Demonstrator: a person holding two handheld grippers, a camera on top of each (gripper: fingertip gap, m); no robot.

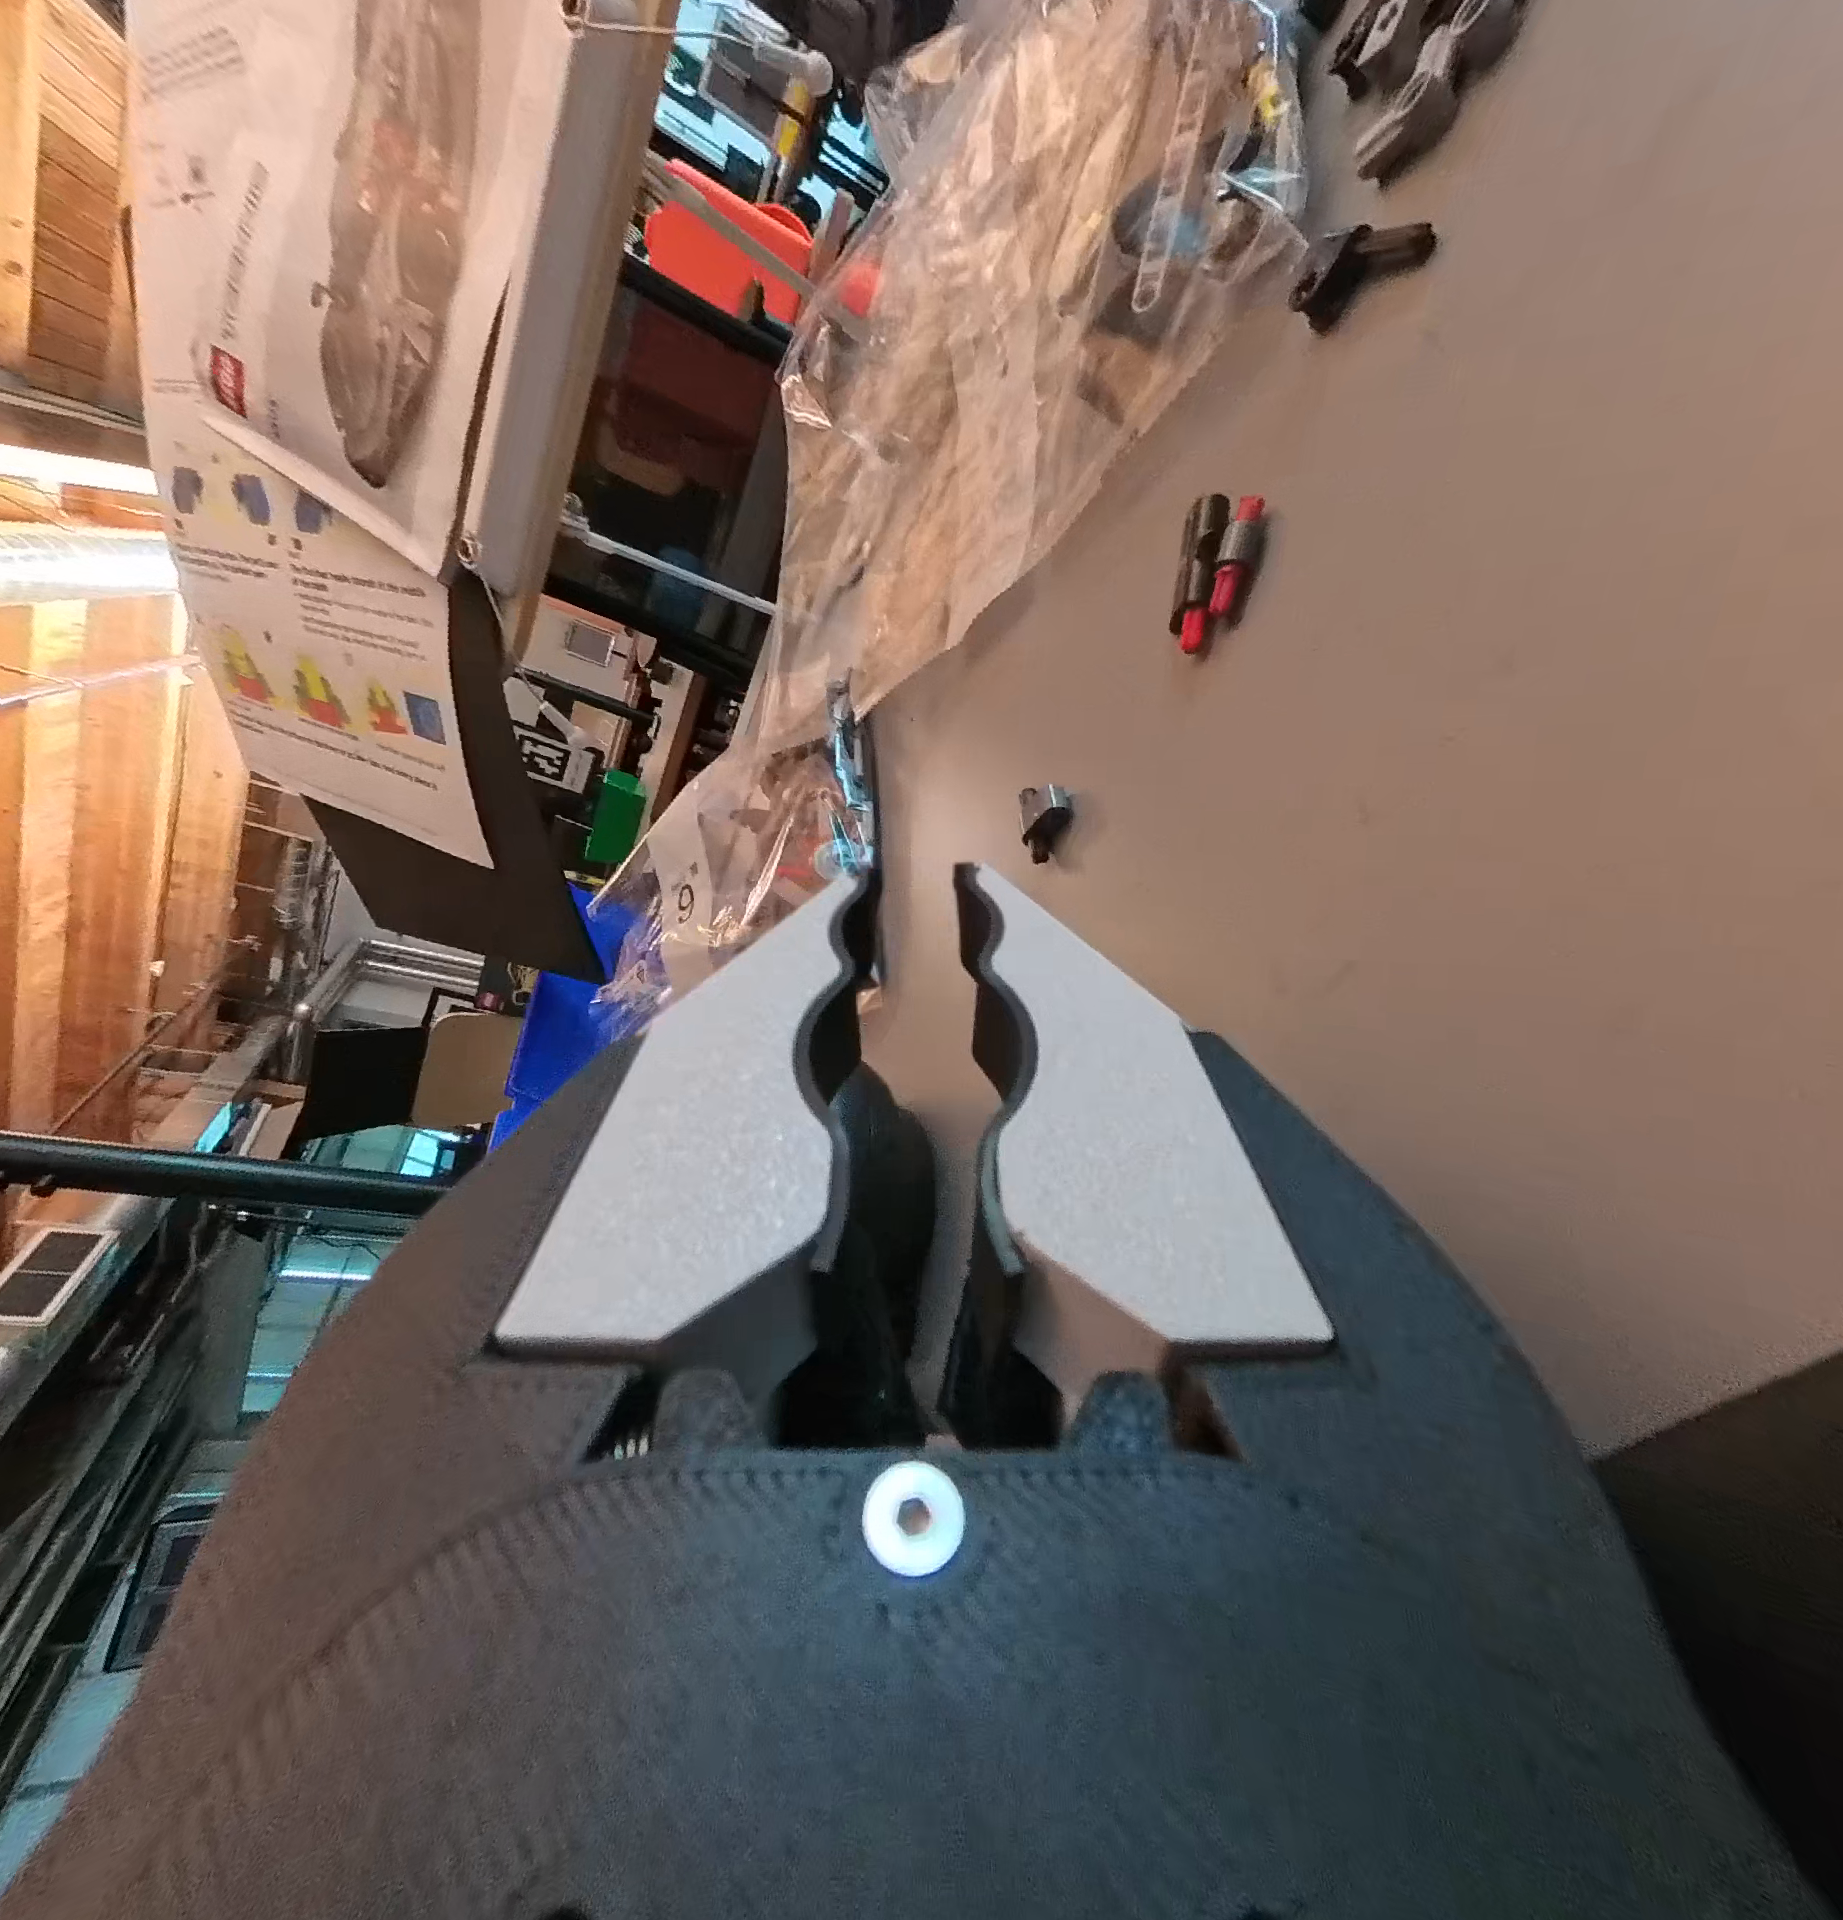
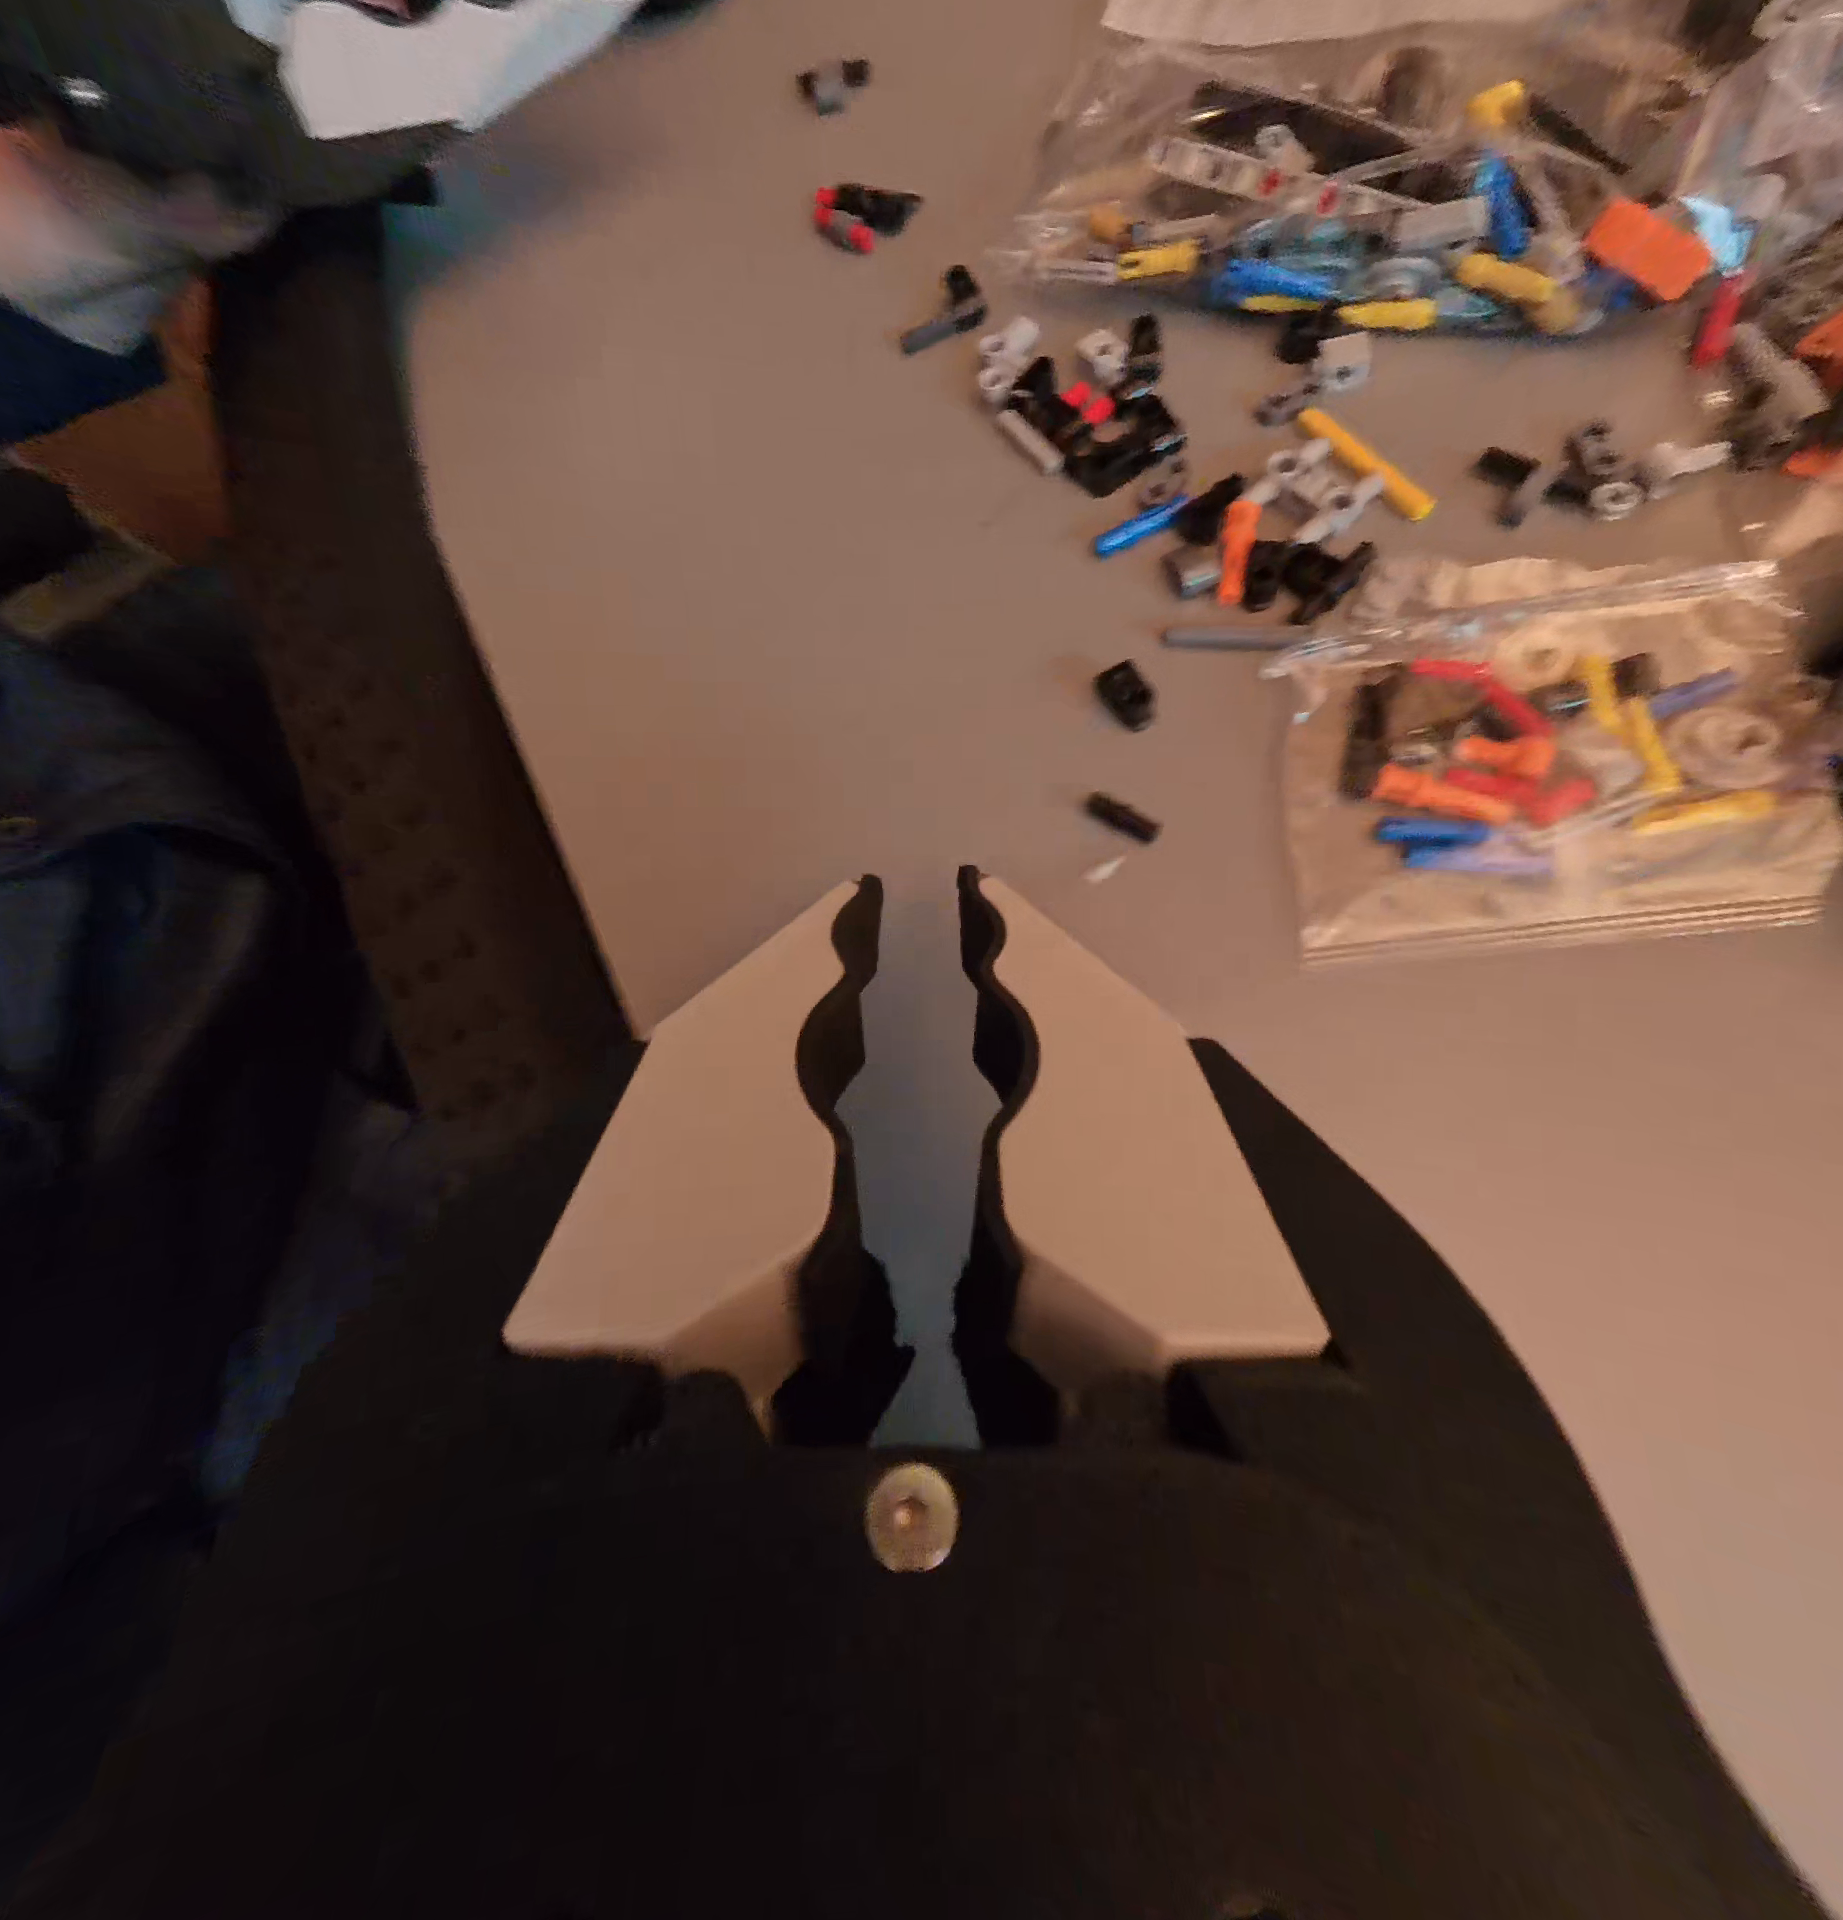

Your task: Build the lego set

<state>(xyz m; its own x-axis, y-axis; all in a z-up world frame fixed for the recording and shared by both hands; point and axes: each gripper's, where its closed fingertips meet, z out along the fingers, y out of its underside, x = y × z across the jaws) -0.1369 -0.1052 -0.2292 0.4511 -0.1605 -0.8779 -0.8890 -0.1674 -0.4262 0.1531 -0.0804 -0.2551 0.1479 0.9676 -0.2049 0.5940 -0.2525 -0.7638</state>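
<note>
Both the left gripper [image 1: 915,883] and right gripper [image 2: 919,881] hang released and empty above the table [image 2: 688,582]. Loose lego pieces [image 2: 1093,416] lie on it beside clear bags [image 2: 1551,758] holding coloured pieces, well ahead of the right gripper.

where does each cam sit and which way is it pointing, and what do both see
Left wrist view: sits on the left claw, rolled sideways, looking along the table past small parts toward bags and a hanging booklet; only its own open, empty fingers show.
Right wrist view: sits on the right claw, looking down over the table's edge at loose pieces and bags; its open fingers show, with blurred clothing at left.
Shared: the table, the bags, and a black-and-red part, probably the same.
</note>
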